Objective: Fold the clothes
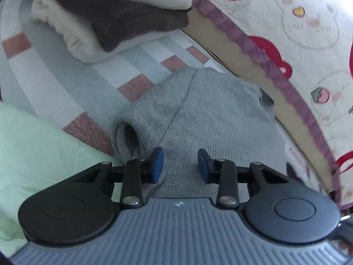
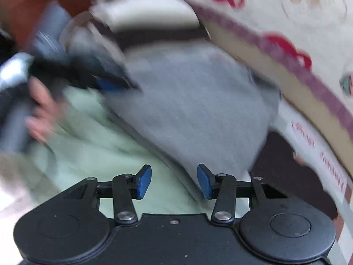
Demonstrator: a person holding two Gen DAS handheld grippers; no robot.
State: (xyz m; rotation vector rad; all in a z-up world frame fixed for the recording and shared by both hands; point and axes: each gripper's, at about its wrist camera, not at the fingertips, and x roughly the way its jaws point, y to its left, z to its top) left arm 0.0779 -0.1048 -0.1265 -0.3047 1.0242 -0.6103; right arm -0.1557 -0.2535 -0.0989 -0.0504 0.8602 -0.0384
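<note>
In your left wrist view, your left gripper [image 1: 180, 165] stands with its blue pads [image 1: 158, 165] spread apart and nothing between them; it hangs low over the grey sweater [image 1: 205, 110], whether touching the knit cannot be told. The sweater lies on the checked bedsheet [image 1: 66, 84], with a sleeve opening [image 1: 130, 138] turned toward the lens just beside the left pad. Its far edge runs close to the bear-print quilt [image 1: 308, 44] that curves along the right of the frame, edged by a purple ruffle [image 1: 253, 44]. Beyond the sweater, well apart from it, a stack of folded clothes [image 1: 114, 17] rests on the same sheet: cream at the bottom, dark brown in the middle, cream on top. A pale green blanket [image 1: 33, 143] fills the near left corner. In your right wrist view, which is heavily blurred, your right gripper [image 2: 174, 181] also shows its pads [image 2: 144, 181] held apart, gripping nothing. The right pad sits just beside the near edge of the grey sweater [image 2: 194, 110]; contact cannot be confirmed. The sweater lies partly over the green blanket [image 2: 99, 150]. At the left of that frame your hand [image 2: 42, 110] holds the other gripper [image 2: 110, 85], its blue tips at the sweater's left edge. The folded stack [image 2: 150, 13] and the quilt [image 2: 297, 22] appear behind, too smeared for detail.
</note>
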